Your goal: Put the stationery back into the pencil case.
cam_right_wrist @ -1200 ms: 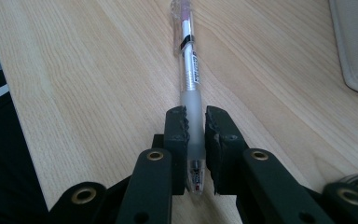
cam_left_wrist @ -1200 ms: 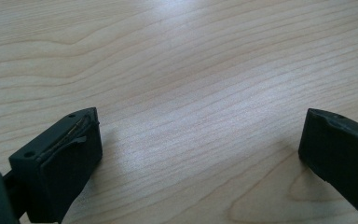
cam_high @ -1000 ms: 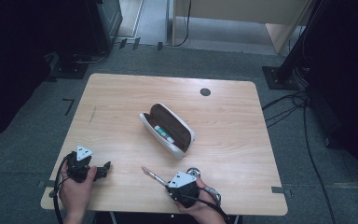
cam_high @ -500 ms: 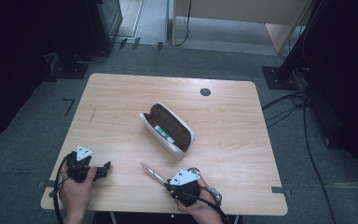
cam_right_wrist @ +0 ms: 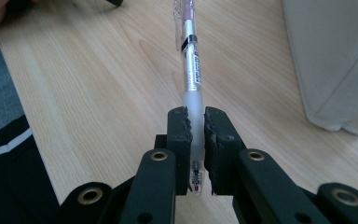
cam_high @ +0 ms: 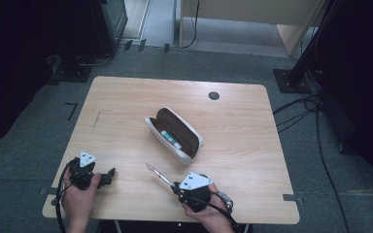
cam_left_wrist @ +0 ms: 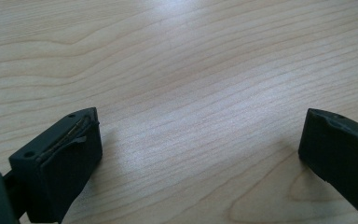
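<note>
A clear pen point(cam_right_wrist: 192, 70) with a pink end is clamped between the jaws of my right gripper point(cam_right_wrist: 195, 122), pointing away from it over the table. From above, the pen point(cam_high: 158, 174) juts up-left from the right gripper point(cam_high: 176, 187) near the table's front edge. An open pale case point(cam_high: 174, 135) with a dark lining lies mid-table and holds a white and green item point(cam_high: 171, 139). Its pale side point(cam_right_wrist: 331, 60) stands to the right of the pen. My left gripper point(cam_high: 110, 174) rests at the front left, open, its jaws point(cam_left_wrist: 200, 154) wide apart over bare wood.
The wooden table point(cam_high: 126, 107) has a black round cap point(cam_high: 214, 95) near its far edge. Dark equipment and cables stand on the grey floor around it. A dark sleeve with a white stripe point(cam_right_wrist: 0, 144) lies at the left of the right gripper view.
The right gripper with the pen has drifted slightly left and toward the front edge. The left gripper has stayed put.
</note>
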Motion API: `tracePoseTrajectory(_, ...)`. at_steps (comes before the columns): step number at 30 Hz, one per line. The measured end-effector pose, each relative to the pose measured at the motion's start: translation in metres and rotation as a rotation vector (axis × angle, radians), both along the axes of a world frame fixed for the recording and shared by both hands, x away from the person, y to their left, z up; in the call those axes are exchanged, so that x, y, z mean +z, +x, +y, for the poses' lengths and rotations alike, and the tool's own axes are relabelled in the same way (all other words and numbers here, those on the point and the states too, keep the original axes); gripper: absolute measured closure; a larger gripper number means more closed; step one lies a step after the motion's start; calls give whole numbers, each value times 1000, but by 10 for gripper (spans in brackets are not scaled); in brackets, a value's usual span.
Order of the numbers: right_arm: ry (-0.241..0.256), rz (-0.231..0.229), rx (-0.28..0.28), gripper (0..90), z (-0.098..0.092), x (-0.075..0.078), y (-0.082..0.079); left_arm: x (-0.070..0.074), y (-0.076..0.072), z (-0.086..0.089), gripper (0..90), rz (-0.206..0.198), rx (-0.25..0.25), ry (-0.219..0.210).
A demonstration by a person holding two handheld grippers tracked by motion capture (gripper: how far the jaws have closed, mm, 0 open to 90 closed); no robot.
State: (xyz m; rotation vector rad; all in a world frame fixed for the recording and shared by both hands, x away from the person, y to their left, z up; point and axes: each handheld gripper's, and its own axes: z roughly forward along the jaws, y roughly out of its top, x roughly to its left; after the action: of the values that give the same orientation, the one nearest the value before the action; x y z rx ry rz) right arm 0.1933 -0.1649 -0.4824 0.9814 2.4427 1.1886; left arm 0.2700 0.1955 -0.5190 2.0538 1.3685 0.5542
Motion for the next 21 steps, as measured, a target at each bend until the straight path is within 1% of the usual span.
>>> tracePoseTrajectory(5, 18, -17, 3, 817, 1, 7, 1, 0, 0, 0, 0, 0, 0, 0)
tracePoseTrajectory(8, 20, -32, 5, 816, 1, 13, 3, 0, 0, 0, 0, 0, 0, 0)
tracePoseTrajectory(21, 47, -62, 4, 816, 2, 30, 7, 0, 0, 0, 0, 0, 0, 0)
